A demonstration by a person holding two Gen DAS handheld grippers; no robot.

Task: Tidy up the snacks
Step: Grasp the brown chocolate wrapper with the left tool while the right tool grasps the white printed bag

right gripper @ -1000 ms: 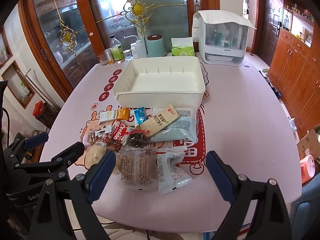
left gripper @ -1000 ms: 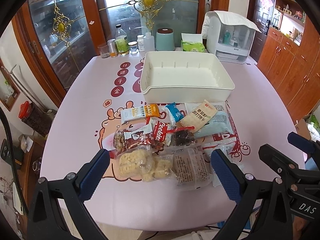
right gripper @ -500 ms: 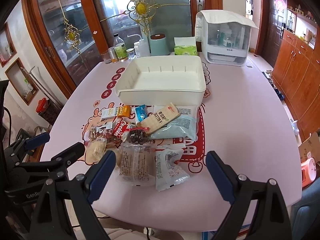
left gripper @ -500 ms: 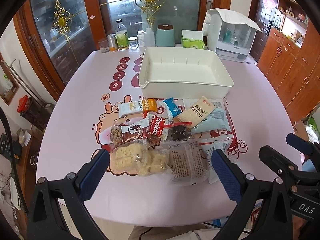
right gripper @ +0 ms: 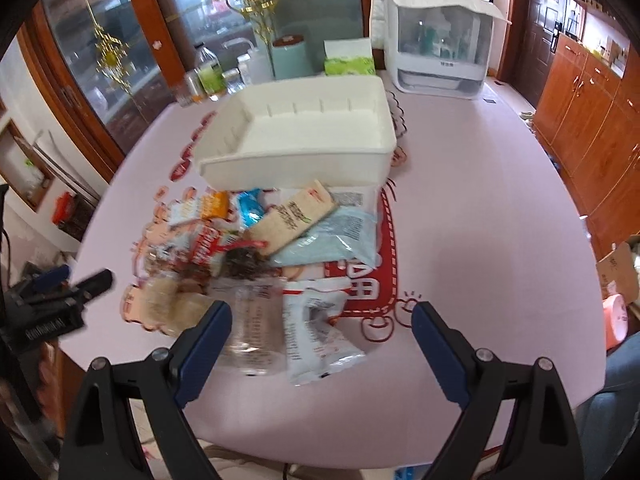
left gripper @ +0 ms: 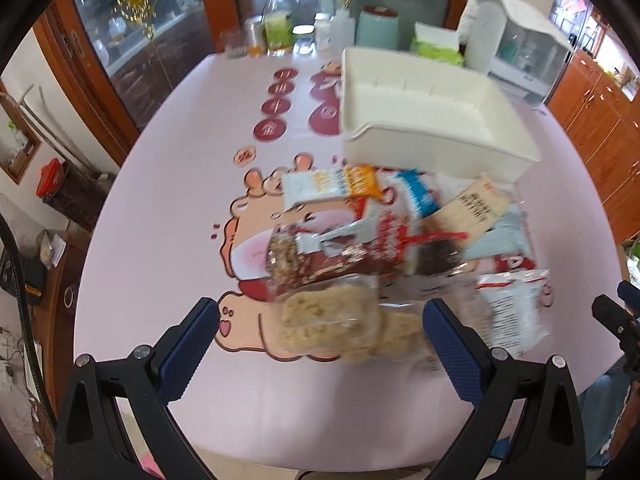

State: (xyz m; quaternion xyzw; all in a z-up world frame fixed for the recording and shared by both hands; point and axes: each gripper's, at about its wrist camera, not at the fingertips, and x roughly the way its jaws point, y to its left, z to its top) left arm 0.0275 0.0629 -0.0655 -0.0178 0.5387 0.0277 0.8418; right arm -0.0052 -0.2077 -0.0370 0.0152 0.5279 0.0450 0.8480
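Both jaws wide and holding nothing, left gripper [left gripper: 320,334], right gripper [right gripper: 322,330], one white bin [right gripper: 304,136], one snack pile [right gripper: 260,248]

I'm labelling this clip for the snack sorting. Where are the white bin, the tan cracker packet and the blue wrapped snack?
white bin [right gripper: 304,136]: right wrist view, on its bare inner floor.
tan cracker packet [right gripper: 294,218]: right wrist view, middle of its printed face.
blue wrapped snack [right gripper: 250,210]: right wrist view, centre of the wrapper.

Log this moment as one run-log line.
left gripper: open, above puffed-rice pack | right gripper: open, above white wrapper | white bin: empty | snacks: all on table
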